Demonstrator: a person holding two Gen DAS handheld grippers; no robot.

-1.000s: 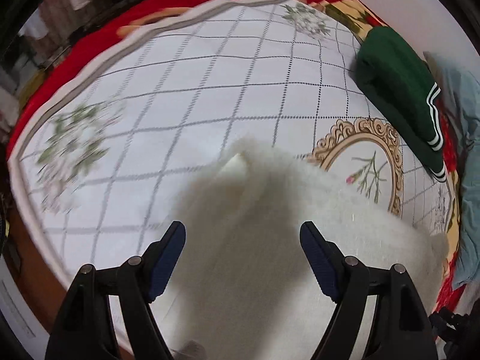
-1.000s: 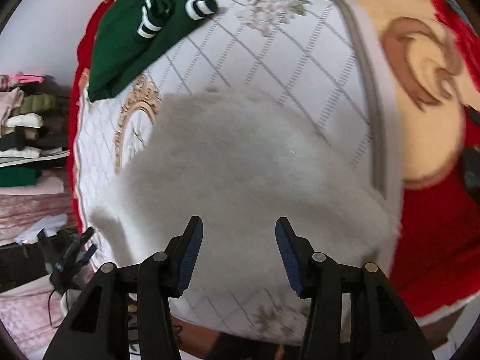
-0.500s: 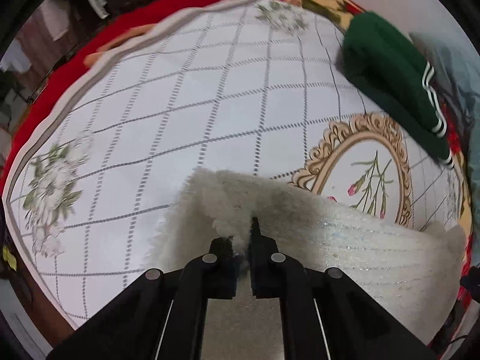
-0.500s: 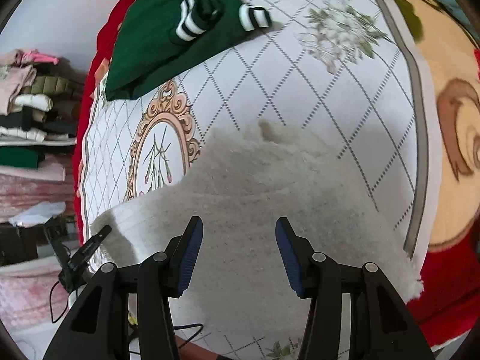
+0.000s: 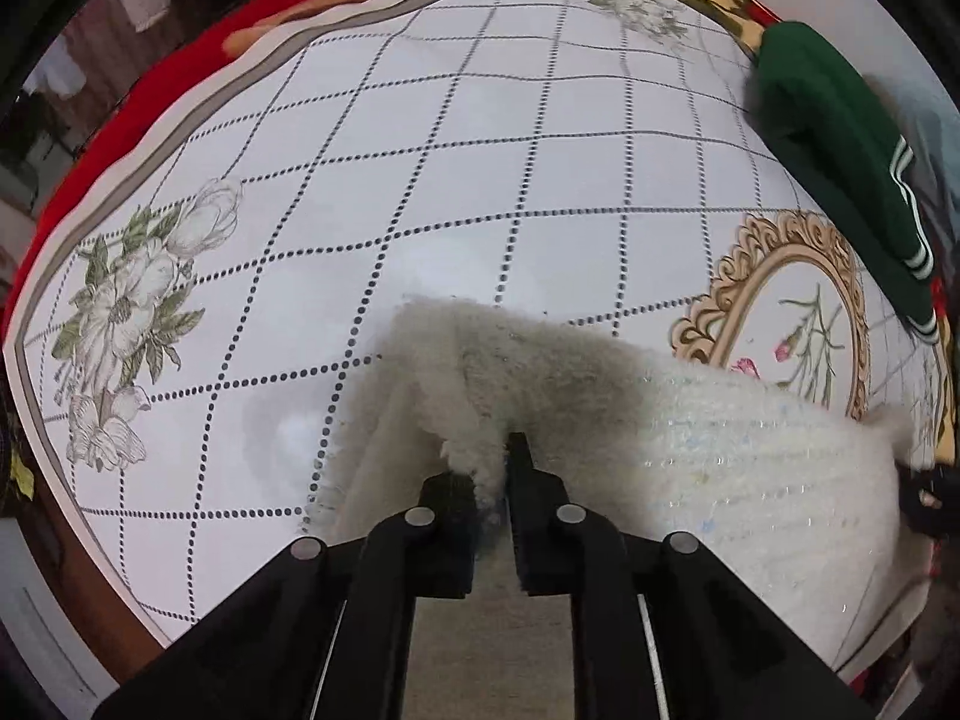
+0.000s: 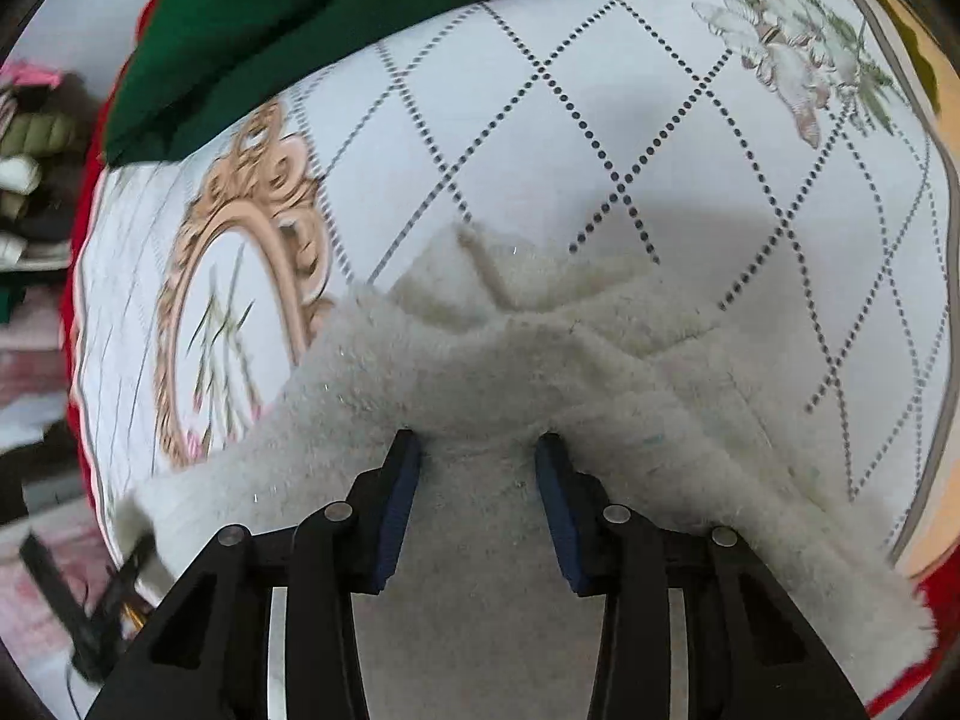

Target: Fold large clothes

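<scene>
A fluffy white garment lies on a white checked bedspread. My left gripper is shut on a corner of the garment and holds it lifted a little off the bed. In the right wrist view the same garment lies bunched under my right gripper, whose blue-padded jaws stand open and press down on the cloth, one on each side of a raised fold.
A folded green garment with white stripes lies at the far right of the bed; it also shows in the right wrist view. A gold oval frame print marks the bedspread. Red blanket borders the bed edge. Stacked clothes stand left.
My left gripper closed on the white garment's corner and has lifted it. My right gripper dropped onto the garment, staying open.
</scene>
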